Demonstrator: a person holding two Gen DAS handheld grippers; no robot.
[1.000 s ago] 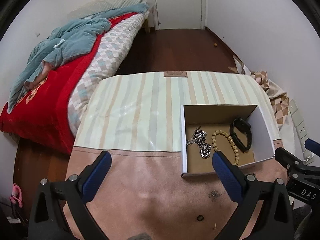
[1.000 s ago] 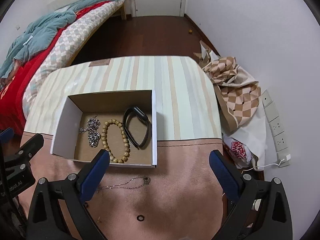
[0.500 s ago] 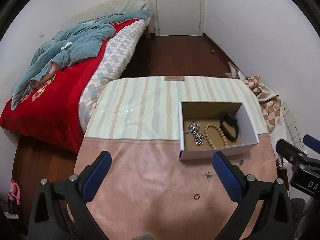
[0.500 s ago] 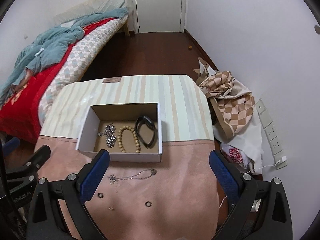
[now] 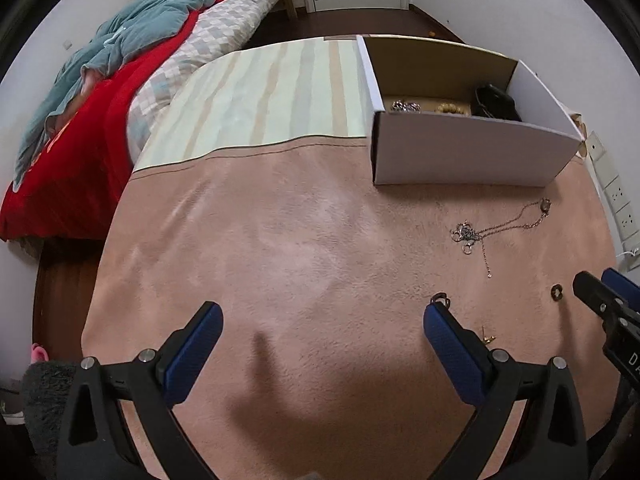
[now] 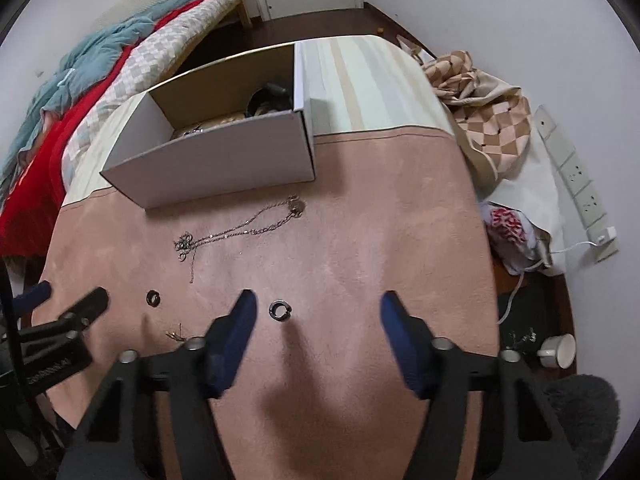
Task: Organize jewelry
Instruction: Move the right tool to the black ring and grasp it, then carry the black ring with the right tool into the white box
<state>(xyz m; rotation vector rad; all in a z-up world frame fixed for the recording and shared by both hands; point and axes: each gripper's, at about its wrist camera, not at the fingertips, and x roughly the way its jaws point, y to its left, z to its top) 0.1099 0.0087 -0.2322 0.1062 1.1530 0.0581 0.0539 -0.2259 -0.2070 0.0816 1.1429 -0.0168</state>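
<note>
A white cardboard box (image 5: 460, 152) stands on the table and holds a silver chain, a bead bracelet and a black band (image 5: 494, 102). It also shows in the right wrist view (image 6: 224, 160). A thin chain necklace (image 6: 240, 230) lies on the pink cloth in front of it, also in the left wrist view (image 5: 500, 226). Two dark rings (image 6: 280, 311) (image 6: 153, 297) and a small gold earring (image 6: 174, 335) lie nearer. My right gripper (image 6: 316, 308) is open, low over the cloth, beside the nearer ring. My left gripper (image 5: 322, 320) is open and empty.
The table carries a pink cloth (image 5: 300, 240) in front and a striped cloth (image 5: 272, 92) behind. A bed with red and teal covers (image 5: 100, 80) is to the left. Checked bags (image 6: 488, 104), wall sockets and a white cup (image 6: 558, 350) are to the right.
Both grippers have dropped low toward the table and come close to the loose jewelry. The right gripper's jaws have narrowed.
</note>
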